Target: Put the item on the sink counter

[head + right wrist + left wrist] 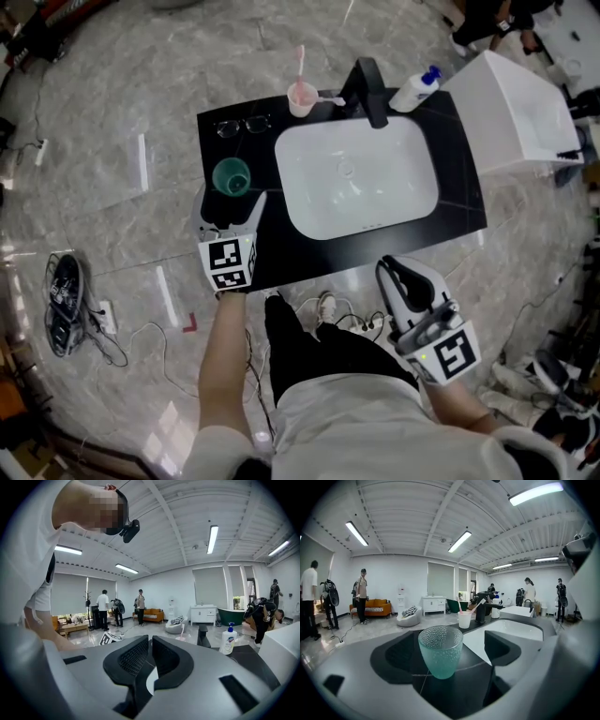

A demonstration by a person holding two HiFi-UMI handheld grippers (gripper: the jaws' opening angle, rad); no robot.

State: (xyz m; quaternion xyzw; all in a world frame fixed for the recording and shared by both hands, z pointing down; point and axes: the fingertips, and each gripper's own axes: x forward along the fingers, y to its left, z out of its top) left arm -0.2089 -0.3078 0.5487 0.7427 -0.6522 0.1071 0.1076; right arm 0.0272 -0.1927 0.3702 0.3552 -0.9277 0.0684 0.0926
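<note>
Since the green cup (440,651) stands upright on the black worktop (281,246) beside the basin (356,178), between your released left gripper's (234,204) parted jaws, only backing off seems left, while your right gripper (150,654) hangs clenched, empty.

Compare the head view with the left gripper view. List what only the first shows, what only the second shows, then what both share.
Only the head view: the eyeglasses at the counter's far left corner, and the right gripper, shut and empty, held off the counter's near edge.
Only the left gripper view: the ceiling lights and an orange sofa across the room.
Both: the green cup upright on the black counter, just ahead of the open left gripper, plus the pink cup, faucet and white basin.
</note>
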